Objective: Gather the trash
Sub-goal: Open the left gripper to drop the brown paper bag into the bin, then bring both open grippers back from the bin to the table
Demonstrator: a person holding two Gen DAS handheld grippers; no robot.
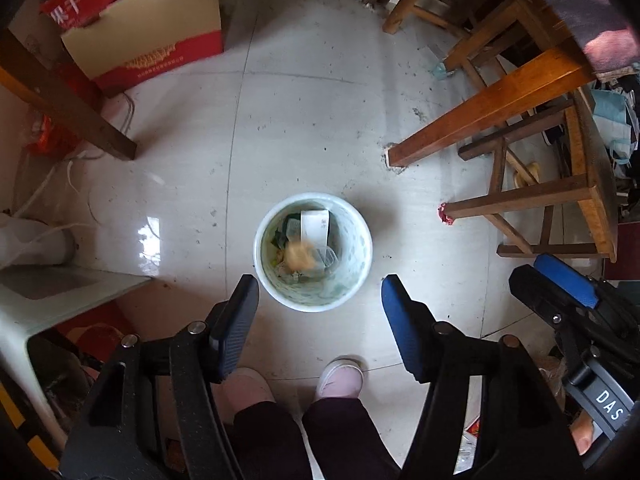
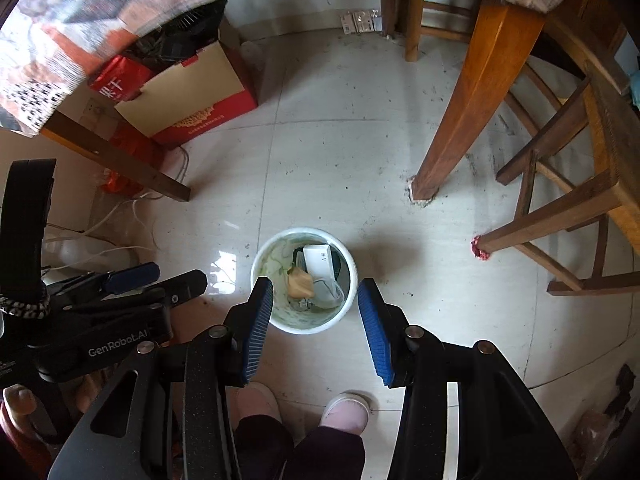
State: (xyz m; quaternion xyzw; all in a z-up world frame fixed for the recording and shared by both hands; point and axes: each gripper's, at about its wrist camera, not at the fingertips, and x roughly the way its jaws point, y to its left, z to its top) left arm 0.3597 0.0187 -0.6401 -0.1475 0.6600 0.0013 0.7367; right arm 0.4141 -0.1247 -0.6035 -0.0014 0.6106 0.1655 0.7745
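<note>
Standing on the pale tiled floor (image 1: 320, 120), the round white trash bin (image 1: 362, 272) is a little below the centre of both wrist views, and it already holds rubbish: a white paper box (image 2: 318, 260) lies toward 12 o'clock inside it, a clear plastic container (image 2: 332, 292) toward 4 o'clock, and a crumpled tan scrap (image 2: 300, 282) near the middle, which looks blurred in the left wrist view. The left gripper (image 1: 320, 292) points down over the bin with its jaws wide apart and nothing between them; the bin shows in the gap. The right gripper (image 2: 316, 304) also points down above the bin, its jaws parted less widely, and they are empty as well. At 6 o'clock from the bin two pink slippers (image 1: 340, 376) and dark trouser legs of the person are visible. A thick wooden table leg (image 2: 468, 112) meets the floor at 2 o'clock from the bin, and a thinner stool leg (image 2: 540, 232) with a red tip ends at 3 o'clock. At 10 o'clock, well apart from the bin, stands a red and beige cardboard box (image 1: 152, 40), and white cables (image 2: 120, 208) lie on the floor at 9 o'clock.
</note>
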